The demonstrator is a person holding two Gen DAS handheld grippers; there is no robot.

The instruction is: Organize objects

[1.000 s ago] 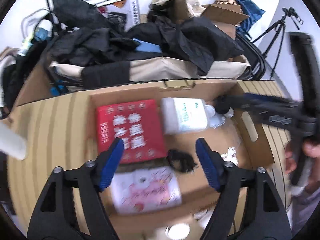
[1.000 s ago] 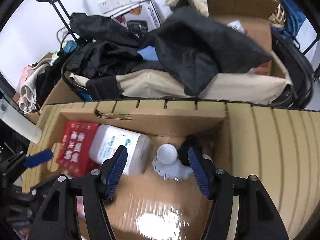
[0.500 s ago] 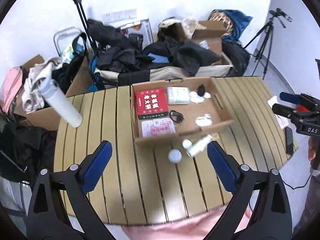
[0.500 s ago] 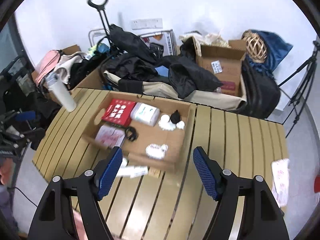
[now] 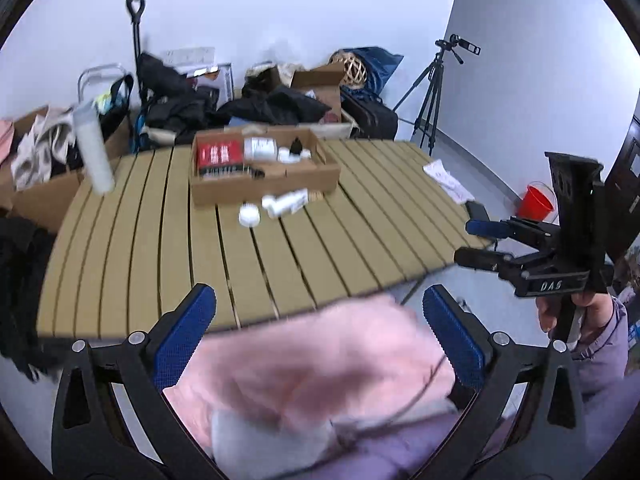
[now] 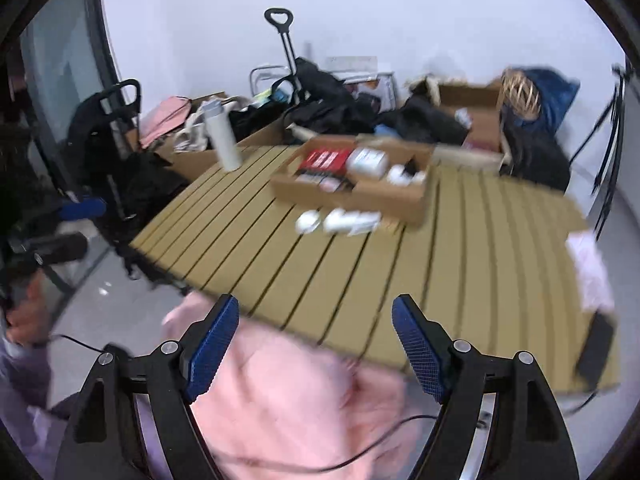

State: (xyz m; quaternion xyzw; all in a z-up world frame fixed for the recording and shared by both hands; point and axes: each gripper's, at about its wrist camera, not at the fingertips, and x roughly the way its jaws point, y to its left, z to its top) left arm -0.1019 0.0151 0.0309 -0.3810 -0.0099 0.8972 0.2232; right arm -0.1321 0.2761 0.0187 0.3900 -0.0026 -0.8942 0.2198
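A shallow cardboard box (image 5: 264, 184) (image 6: 360, 196) stands at the far side of the slatted wooden table (image 5: 168, 248) (image 6: 460, 248). It holds a red packet (image 5: 218, 154) (image 6: 326, 159), a white bottle (image 5: 260, 148) (image 6: 368, 161) and small white and black items. A white lid (image 5: 249, 213) (image 6: 308, 221) and a white tube (image 5: 286, 202) (image 6: 350, 220) lie on the table in front of the box. My left gripper (image 5: 320, 336) is open and empty, held off the table's near edge over pink cloth. My right gripper (image 6: 314, 340) is open and empty too; it also shows in the left wrist view (image 5: 480, 242).
A tall white flask (image 5: 93, 148) (image 6: 224, 140) stands at the table's far left. Papers (image 5: 444, 180) (image 6: 590, 268) and a dark phone (image 5: 478, 211) (image 6: 596, 354) lie at the right edge. Bags, clothes and boxes pile behind. A tripod (image 5: 432, 96) and red bucket (image 5: 536, 202) stand right.
Both grippers have pulled far back from over the box to beyond the table's near edge. Both stay open and empty. The lid and tube now show on the table.
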